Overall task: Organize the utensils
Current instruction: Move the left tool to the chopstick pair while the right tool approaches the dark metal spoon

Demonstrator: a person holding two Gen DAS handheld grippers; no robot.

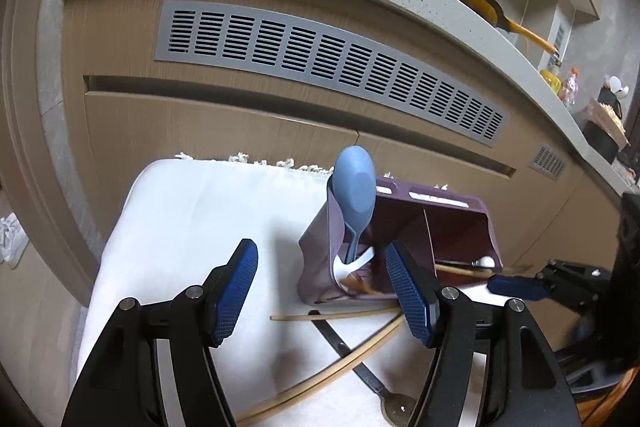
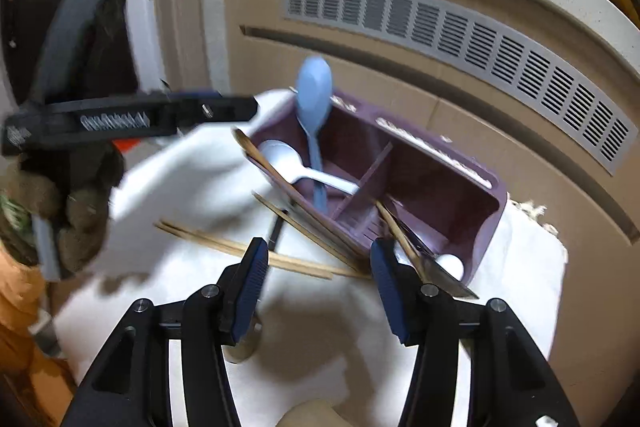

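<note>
— Purple plastic: we see the utensil caddy (image 2: 420, 195) at mid-frame on the white-covered table (image 2: 320, 339), a blue spoon (image 2: 314, 95) and a white spoon (image 2: 280, 155) standing in its left compartment.

— We agree. Wooden chopsticks (image 2: 240, 247) lie loose on the cloth, lower left of the caddy.

— Our right gripper (image 2: 318, 287) has its jaws apart, nothing between the pads.

— Our left gripper (image 1: 322, 291) likewise gapes, gripping nothing, just before the caddy's near corner.
</note>
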